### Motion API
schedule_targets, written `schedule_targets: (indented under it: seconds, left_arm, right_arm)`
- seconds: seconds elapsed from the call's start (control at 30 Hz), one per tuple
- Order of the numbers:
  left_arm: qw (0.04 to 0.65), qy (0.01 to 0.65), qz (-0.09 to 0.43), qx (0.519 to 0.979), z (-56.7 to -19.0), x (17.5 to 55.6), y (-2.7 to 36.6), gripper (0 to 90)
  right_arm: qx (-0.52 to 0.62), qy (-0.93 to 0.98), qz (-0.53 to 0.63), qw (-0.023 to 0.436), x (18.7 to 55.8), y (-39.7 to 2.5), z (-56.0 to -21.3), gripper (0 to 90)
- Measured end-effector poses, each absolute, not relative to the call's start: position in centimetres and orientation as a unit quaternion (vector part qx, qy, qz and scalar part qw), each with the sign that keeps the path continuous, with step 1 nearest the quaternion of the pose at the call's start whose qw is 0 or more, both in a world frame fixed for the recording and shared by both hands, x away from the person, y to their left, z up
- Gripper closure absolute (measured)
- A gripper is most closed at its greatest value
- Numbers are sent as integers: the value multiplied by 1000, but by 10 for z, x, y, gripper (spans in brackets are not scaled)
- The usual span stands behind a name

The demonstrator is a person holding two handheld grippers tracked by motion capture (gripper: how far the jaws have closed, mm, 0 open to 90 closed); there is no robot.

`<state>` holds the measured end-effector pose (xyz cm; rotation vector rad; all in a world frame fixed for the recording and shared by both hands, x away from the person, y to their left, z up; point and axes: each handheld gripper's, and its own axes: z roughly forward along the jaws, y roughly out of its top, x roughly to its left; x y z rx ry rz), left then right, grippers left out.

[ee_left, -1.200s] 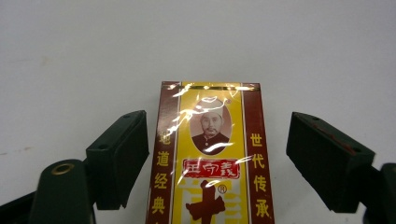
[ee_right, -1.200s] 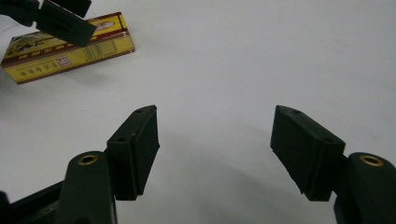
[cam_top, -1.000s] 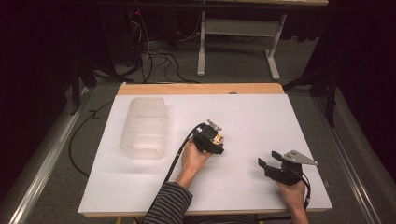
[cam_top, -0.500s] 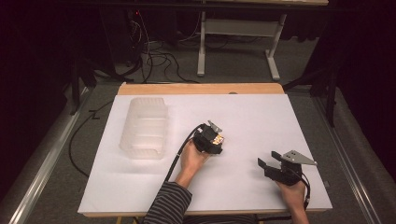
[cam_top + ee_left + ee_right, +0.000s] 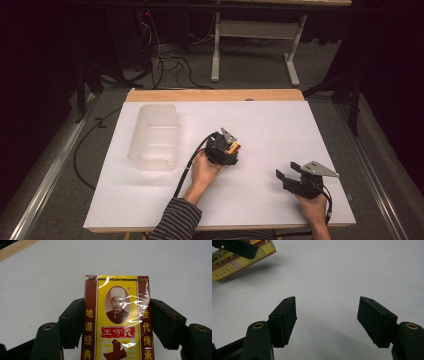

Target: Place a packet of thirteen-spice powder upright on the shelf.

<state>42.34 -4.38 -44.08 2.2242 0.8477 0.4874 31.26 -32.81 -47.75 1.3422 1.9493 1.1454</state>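
Observation:
A yellow and dark red packet (image 5: 117,317) with a portrait and red and gold characters, wrapped in shiny film, sits between the two black jaws of my left gripper (image 5: 117,323). Both jaws press on its sides. In the high view the left gripper (image 5: 231,146) is near the middle of the white table top, with the packet (image 5: 234,147) showing as a small yellow edge. My right gripper (image 5: 327,320) stands open with nothing between its jaws, just above the white surface. It is at the front right in the high view (image 5: 284,179). The packet (image 5: 239,260) appears at the upper left of the right gripper view.
A clear plastic tub (image 5: 155,136) stands on the left part of the white table top (image 5: 280,125). A wooden strip (image 5: 215,95) runs along the far edge. Cables (image 5: 165,60) and a metal frame (image 5: 255,35) lie on the floor beyond.
The left gripper with the packet has shifted slightly toward the person and to the left. The right gripper has not moved.

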Motion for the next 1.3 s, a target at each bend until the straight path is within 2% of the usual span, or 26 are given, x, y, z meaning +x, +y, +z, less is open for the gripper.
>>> schedule_targets:
  seconds: [0.53,1.3]
  left_arm:
    - [391,328,198,837,-416,407,-21,328]
    - [406,335,237,817,-401,387,13,327]
  right_arm:
    - [494,717,420,255,312,-327,-477,319]
    - [493,719,418,257,313,-327,-478,322]
